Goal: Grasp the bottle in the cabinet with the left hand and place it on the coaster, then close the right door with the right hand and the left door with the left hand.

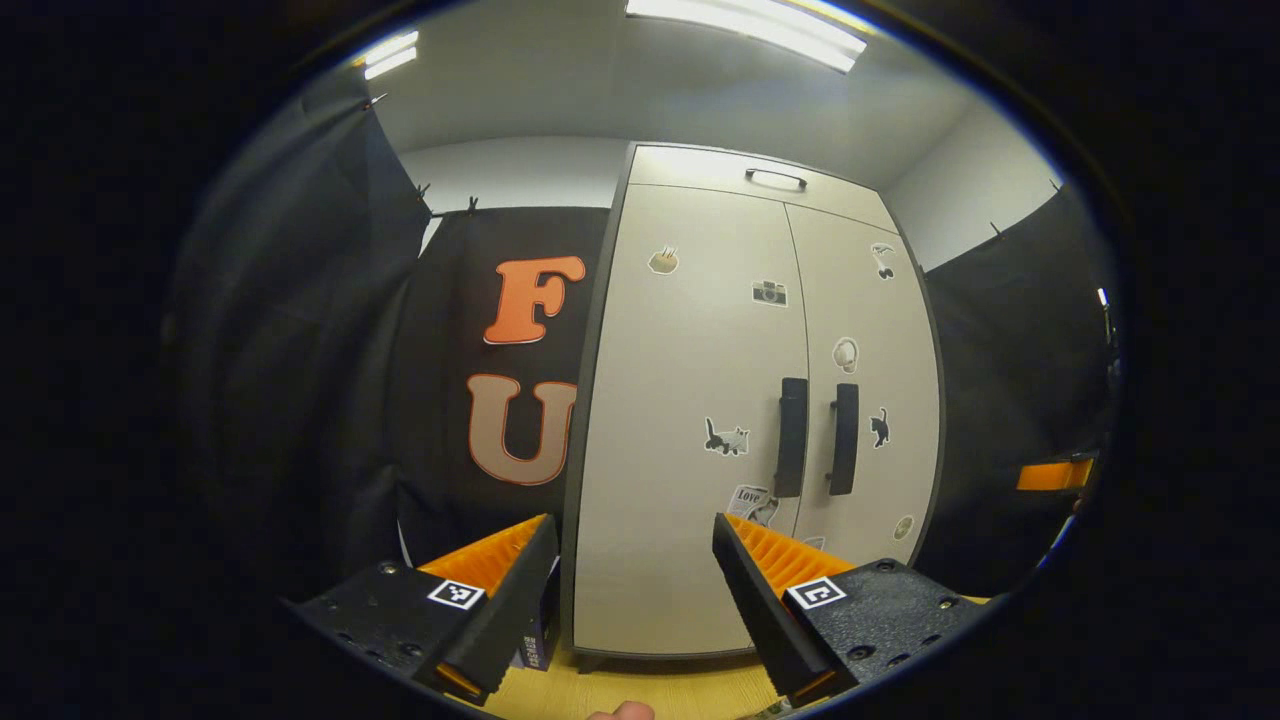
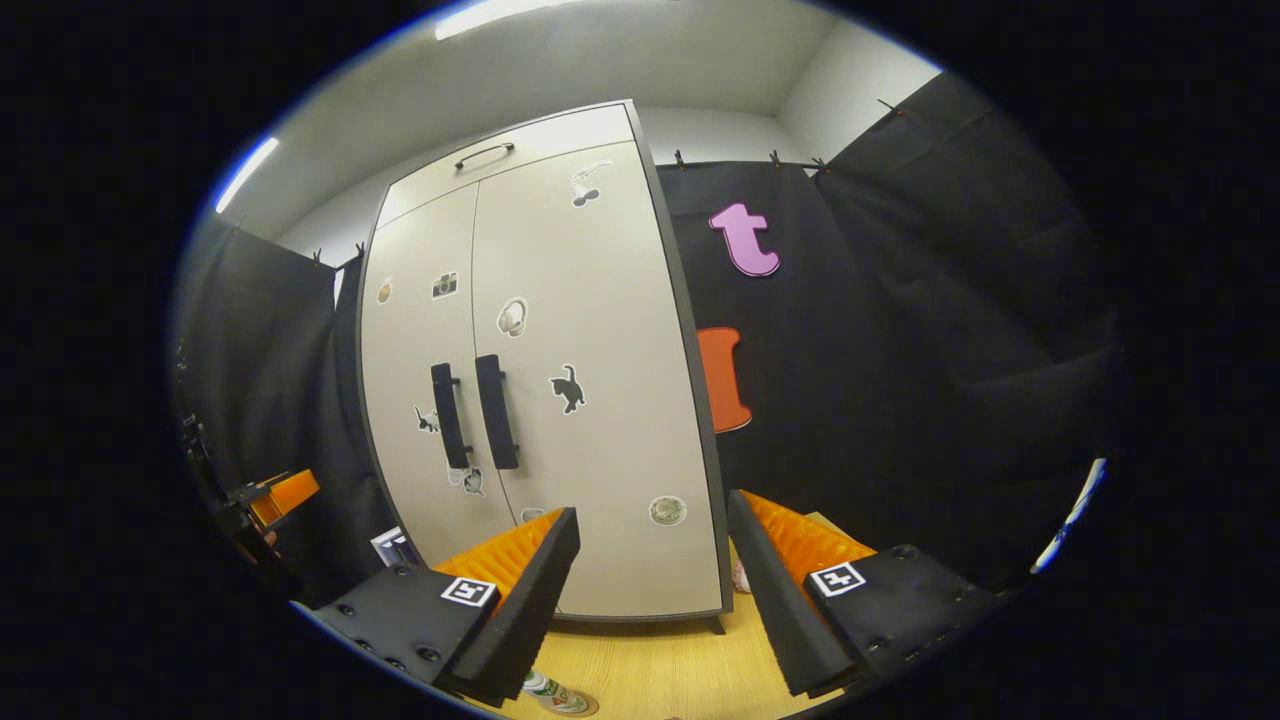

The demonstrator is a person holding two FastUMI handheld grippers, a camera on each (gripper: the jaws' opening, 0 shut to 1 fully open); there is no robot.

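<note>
The pale cabinet point(image 1: 690, 400) stands with both doors flush; its two dark handles point(image 1: 791, 437) point(image 1: 843, 440) sit side by side at the middle seam. My left gripper point(image 1: 635, 530) is open, nothing between its fingers, a short way in front of the left door. In the right gripper view the same cabinet point(image 2: 590, 400) fills the middle, and my right gripper point(image 2: 655, 512) is open before its right door. A bottle point(image 2: 548, 690) with a green label shows at the bottom edge on a brown coaster point(image 2: 582, 708), below the right gripper's left finger.
A wooden tabletop point(image 2: 660, 670) carries the cabinet. A small box point(image 1: 535, 640) leans by the cabinet's left side. The right gripper point(image 1: 1050, 475) shows far off in the left gripper view; the left gripper point(image 2: 280, 495) shows at the left of the right gripper view. Black cloth walls close both sides.
</note>
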